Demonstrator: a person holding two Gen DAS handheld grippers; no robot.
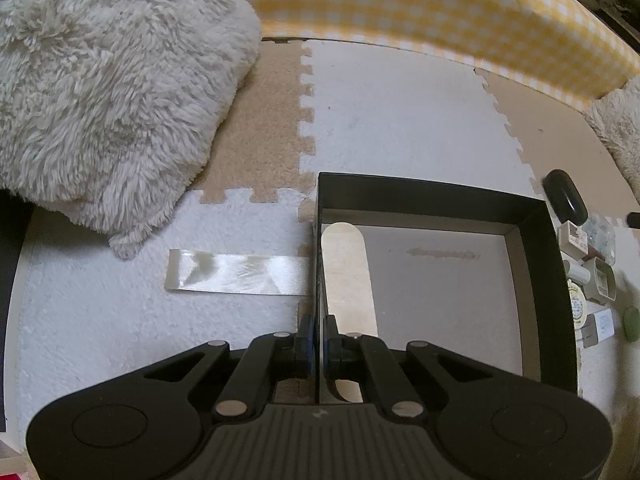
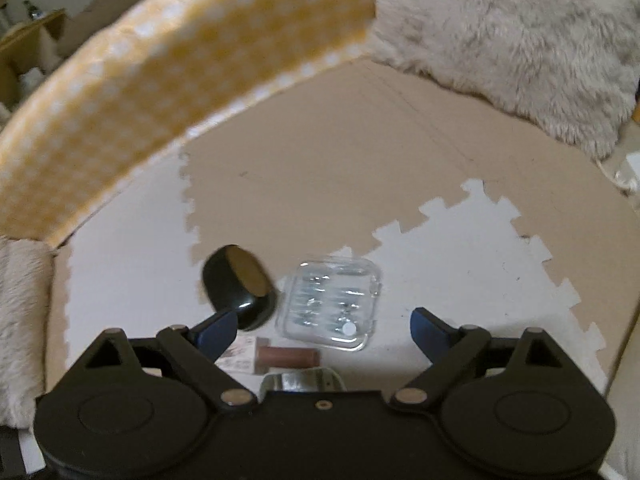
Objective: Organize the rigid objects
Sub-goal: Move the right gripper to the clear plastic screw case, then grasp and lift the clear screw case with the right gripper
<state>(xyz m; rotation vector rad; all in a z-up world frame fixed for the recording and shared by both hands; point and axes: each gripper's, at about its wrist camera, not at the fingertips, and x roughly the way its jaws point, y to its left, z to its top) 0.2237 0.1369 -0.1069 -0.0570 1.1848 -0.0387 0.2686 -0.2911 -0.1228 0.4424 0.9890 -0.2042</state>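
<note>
Your left gripper [image 1: 319, 340] is clamped on the black box's [image 1: 544, 280] near-left wall. Your right gripper [image 2: 324, 330] is spread wide, empty, over the clear case [image 2: 332, 300] and black oval case [image 2: 238, 286] on the foam mat [image 2: 460, 264].

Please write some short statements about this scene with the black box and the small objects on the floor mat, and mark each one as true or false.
1. The left gripper is shut on the wall of the black box. True.
2. The black box is full of small objects. False: its pale floor is bare except for a stain.
3. The right gripper holds the clear plastic case. False: its fingers stand wide open and the case lies on the mat between them, untouched.
4. A black oval case lies beside the clear plastic case. True.
5. A fluffy white cushion lies inside the box. False: it lies on the foam mat, apart from the box.
</note>
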